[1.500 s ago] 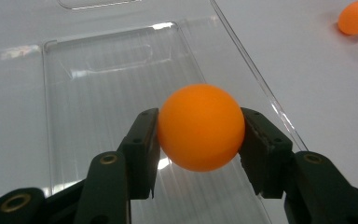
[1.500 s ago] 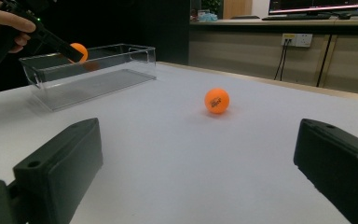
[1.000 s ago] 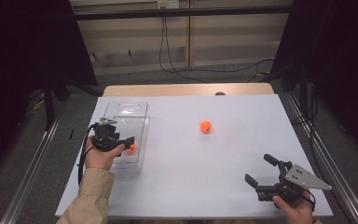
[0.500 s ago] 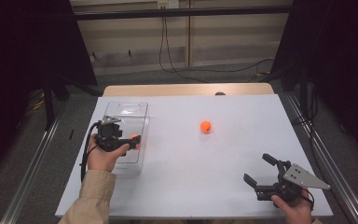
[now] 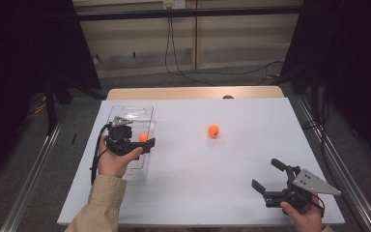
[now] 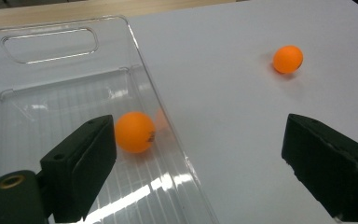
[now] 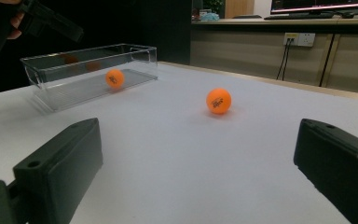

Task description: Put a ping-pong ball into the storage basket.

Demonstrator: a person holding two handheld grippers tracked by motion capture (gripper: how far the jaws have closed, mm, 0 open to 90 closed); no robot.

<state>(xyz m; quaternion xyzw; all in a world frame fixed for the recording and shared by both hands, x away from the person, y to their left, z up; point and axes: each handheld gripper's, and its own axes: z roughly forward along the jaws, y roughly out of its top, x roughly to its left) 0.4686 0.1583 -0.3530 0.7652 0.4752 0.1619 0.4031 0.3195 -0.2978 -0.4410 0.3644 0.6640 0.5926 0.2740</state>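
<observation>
1. Since a second ago: left gripper [image 5: 142, 143] lifted a little above the clear tray [image 5: 147, 112], jaws just opened wide, nothing pinched; first orange ball [image 6: 135, 131] now lying loose on the tray floor, beside one jaw in the left gripper view.
2. White table [image 5: 198, 193]: tray at the left part, right gripper [image 5: 266, 176] well apart from the tray near the person's edge.
3. Second orange ball [image 5: 213, 130]: out on the table, away from the tray on its right-gripper side, between the two grippers.
4. Right gripper: jaws spread, empty, aimed across the table toward the tray; second ball [image 7: 218, 101] ahead, between the jaw lines, tray [image 7: 42, 63] beyond.
5. Judged nearer to the second ball: left gripper, by a modest margin; round, so no long axis to line up with.
</observation>
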